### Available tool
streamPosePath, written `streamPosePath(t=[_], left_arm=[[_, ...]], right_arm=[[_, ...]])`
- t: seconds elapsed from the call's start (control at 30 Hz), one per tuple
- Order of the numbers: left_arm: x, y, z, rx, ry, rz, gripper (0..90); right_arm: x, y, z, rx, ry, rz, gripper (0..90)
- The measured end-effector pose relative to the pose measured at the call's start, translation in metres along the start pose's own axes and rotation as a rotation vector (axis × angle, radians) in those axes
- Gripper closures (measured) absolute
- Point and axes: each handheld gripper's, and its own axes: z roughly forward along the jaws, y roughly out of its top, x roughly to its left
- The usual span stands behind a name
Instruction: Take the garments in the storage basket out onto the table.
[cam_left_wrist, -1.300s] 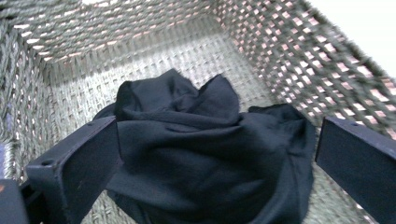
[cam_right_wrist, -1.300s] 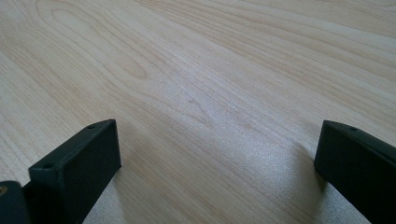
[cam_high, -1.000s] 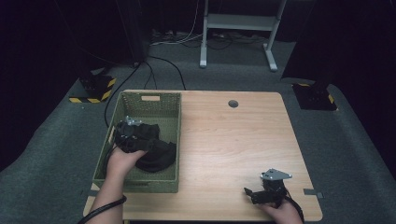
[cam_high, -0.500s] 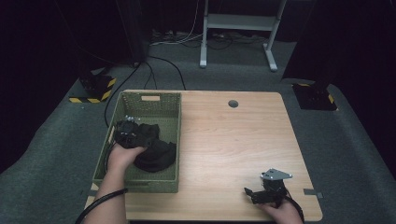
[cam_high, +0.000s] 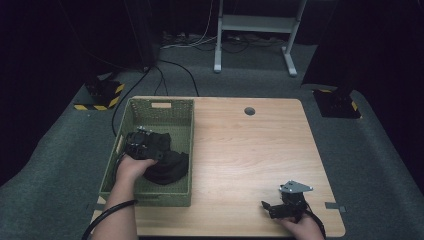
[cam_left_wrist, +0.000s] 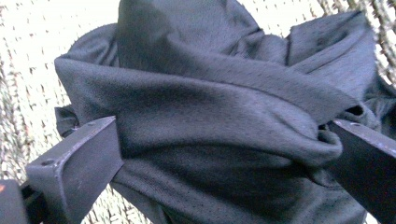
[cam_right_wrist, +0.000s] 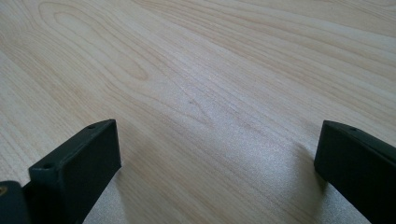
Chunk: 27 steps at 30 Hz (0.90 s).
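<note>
Left gripper view looks straight onto the black cloth, a crumpled, finely perforated fabric bunched in thick folds between the two black jaws. The jaws stand wide apart with the fabric filling the gap between them and pressing against both inner faces, so the left claw is released around the bundle rather than clenched on it. Behind the folds shows the pale woven floor of the green basket.

From the high view, the black cloth lies heaped inside the green basket, toward its middle and near half, with the far end of the basket bare. The left claw is down in the basket on top of the heap, with the person's left hand behind it. The basket sits on the left part of the wooden surface.

Well apart from all that, the right claw rests low at the near right corner of the surface, held by the right hand, a grey plate on top of it. In the right gripper view its jaws are spread wide over bare wood grain, released and holding nothing.
</note>
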Motion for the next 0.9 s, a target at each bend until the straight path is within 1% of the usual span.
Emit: streamPosePath(t=[0.03,0.07,0.1,0.13,0.17,0.2,0.23,0.27,0.3,0.33,0.43,0.5,0.6,0.63,0.67,0.8,0.83,0.9], left_arm=[[0.001,0.000,0.001,-0.001,0.003,-0.011,0.2],[0.002,-0.001,0.002,0.007,-0.002,-0.007,0.2],[0.002,-0.002,0.003,0.007,-0.003,-0.018,0.2],[0.003,-0.002,0.004,0.011,-0.006,-0.013,0.2],[0.003,-0.003,0.005,0.020,-0.013,-0.024,0.2],[0.003,-0.003,0.005,0.020,-0.013,-0.024,0.2],[0.004,-0.004,0.007,0.034,-0.019,-0.027,0.2],[0.004,-0.004,0.007,0.048,-0.023,-0.021,0.2],[0.003,-0.004,0.009,0.042,-0.023,-0.032,0.2],[0.003,-0.004,0.009,0.044,-0.024,-0.032,0.2],[0.002,-0.005,0.011,0.055,-0.026,-0.024,0.2],[0.002,-0.005,0.013,0.074,-0.029,-0.020,0.2],[0.000,-0.007,0.015,0.083,-0.034,-0.026,0.2],[0.000,-0.008,0.016,0.094,-0.036,-0.014,0.2],[-0.001,-0.009,0.018,0.102,-0.037,-0.015,0.2],[-0.002,-0.010,0.020,0.103,-0.035,-0.019,0.1],[-0.005,-0.011,0.022,0.107,-0.033,-0.017,0.1],[-0.005,-0.011,0.023,0.113,-0.031,-0.010,0.2]], right_arm=[[0.000,0.000,0.000,0.000,0.000,0.000,0.0],[0.000,0.000,0.000,0.000,-0.001,-0.001,0.0],[0.000,0.000,0.000,0.000,-0.001,-0.002,0.0],[0.000,0.000,0.000,0.000,-0.001,-0.002,0.0],[0.000,0.000,0.000,0.000,-0.001,-0.002,0.0],[0.000,0.000,0.000,0.000,-0.001,-0.002,0.0],[0.000,0.000,0.000,0.001,-0.002,-0.002,0.0],[0.000,0.000,0.000,0.001,-0.003,-0.003,0.0],[0.001,0.000,0.000,0.003,-0.004,-0.002,0.0],[0.001,0.000,0.000,0.004,-0.005,-0.002,0.0],[0.001,0.000,0.000,0.004,-0.005,-0.003,0.0],[0.001,0.000,0.000,0.004,-0.005,-0.003,0.0],[0.001,0.000,0.000,0.004,-0.006,-0.004,0.0],[0.001,0.000,0.000,0.004,-0.006,-0.005,0.0],[0.001,0.000,0.000,0.004,-0.006,-0.004,0.0],[0.001,0.000,0.000,0.004,-0.006,-0.004,0.0],[0.001,0.000,0.000,0.004,-0.006,-0.005,0.0],[0.001,0.000,0.000,0.004,-0.006,-0.004,0.0]])
